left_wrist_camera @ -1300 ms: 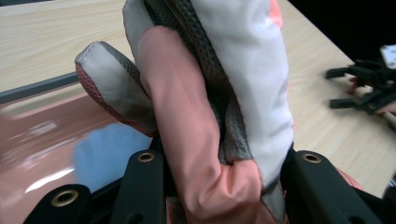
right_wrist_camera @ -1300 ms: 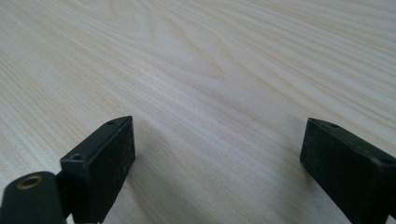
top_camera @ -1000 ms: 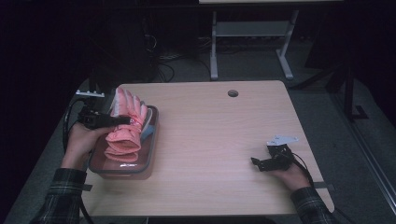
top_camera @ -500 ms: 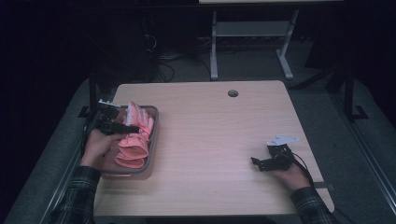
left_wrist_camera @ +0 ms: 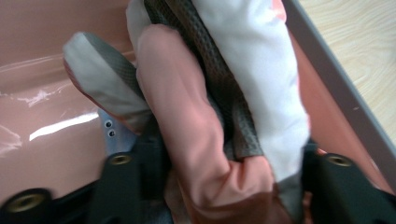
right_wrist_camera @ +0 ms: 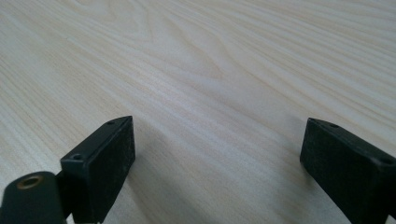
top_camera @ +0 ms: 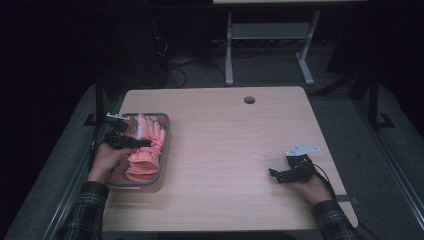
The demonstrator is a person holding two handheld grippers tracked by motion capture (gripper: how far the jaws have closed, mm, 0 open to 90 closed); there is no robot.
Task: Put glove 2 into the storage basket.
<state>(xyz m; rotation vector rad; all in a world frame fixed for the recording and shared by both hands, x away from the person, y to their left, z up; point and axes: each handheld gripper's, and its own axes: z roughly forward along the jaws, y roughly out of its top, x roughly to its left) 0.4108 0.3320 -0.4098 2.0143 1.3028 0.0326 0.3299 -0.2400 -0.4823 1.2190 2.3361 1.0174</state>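
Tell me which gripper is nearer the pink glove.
Left. The left gripper is in the tray, jaws astride the pink glove; the right gripper rests far across the table.

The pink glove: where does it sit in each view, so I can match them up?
High view: pink glove lies in the tray at the table's left, under the left claw.
Left gripper view: it runs up the middle, between the jaws, which have just been opening.
Right gripper view: bare tabletop ahead of the open right claw.
Shared landmark: the tray's grey rim.
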